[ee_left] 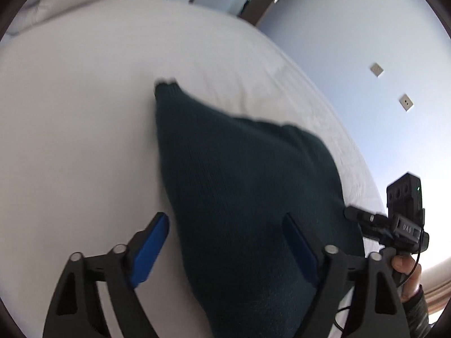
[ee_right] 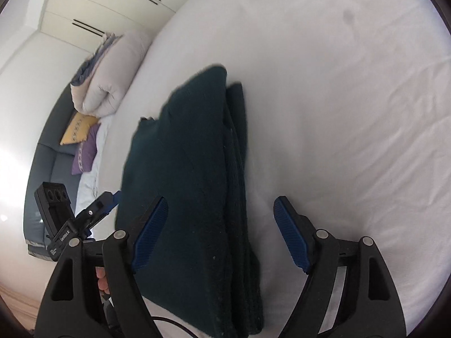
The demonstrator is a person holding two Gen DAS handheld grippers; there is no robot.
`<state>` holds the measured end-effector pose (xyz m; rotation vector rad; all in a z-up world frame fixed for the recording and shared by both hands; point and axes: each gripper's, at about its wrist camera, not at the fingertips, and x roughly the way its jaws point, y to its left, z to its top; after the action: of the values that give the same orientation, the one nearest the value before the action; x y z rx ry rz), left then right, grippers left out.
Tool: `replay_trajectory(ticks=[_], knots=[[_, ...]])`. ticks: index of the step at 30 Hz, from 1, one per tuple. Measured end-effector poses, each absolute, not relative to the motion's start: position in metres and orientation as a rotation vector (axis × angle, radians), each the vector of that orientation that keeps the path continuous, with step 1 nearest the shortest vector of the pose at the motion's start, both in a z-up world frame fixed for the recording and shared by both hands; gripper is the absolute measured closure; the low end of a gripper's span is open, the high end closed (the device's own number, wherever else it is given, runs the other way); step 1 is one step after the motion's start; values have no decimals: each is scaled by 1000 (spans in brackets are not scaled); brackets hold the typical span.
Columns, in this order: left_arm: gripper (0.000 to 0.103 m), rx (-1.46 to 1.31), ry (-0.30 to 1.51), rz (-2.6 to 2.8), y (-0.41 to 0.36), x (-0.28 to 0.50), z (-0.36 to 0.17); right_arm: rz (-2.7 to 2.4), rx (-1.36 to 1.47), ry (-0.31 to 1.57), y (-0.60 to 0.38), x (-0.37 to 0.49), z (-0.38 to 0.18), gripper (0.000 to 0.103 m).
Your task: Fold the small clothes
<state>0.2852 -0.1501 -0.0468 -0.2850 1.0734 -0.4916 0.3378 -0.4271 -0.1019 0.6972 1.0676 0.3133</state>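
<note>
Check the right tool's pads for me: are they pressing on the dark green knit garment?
Apart. The right wrist view shows the right tool open, one pad over bare white sheet and clear of the dark green knit garment.

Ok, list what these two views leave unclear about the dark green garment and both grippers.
- Garment: its near end runs off the bottom edge in both wrist views.
- Garment type: motion blur and folds hide it.
- Left gripper and right gripper: open, but whether the pads touch fabric is unclear.
</note>
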Motion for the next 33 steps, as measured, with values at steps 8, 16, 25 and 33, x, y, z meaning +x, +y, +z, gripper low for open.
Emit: replay_trajectory(ticks=[8, 16, 25, 33], knots=[[36, -313, 1169, -468, -156, 292, -57, 327, 608, 1191, -394, 360, -106, 49], [61, -162, 1169, -431, -177, 284, -44, 192, 411, 1208, -356, 359, -83, 79], [69, -185, 1104, -448, -143, 237, -3, 185, 185, 1107, -286, 315, -18, 82], [69, -151, 1054, -418, -67, 150, 28, 306, 166, 1066, -207, 243, 11, 82]])
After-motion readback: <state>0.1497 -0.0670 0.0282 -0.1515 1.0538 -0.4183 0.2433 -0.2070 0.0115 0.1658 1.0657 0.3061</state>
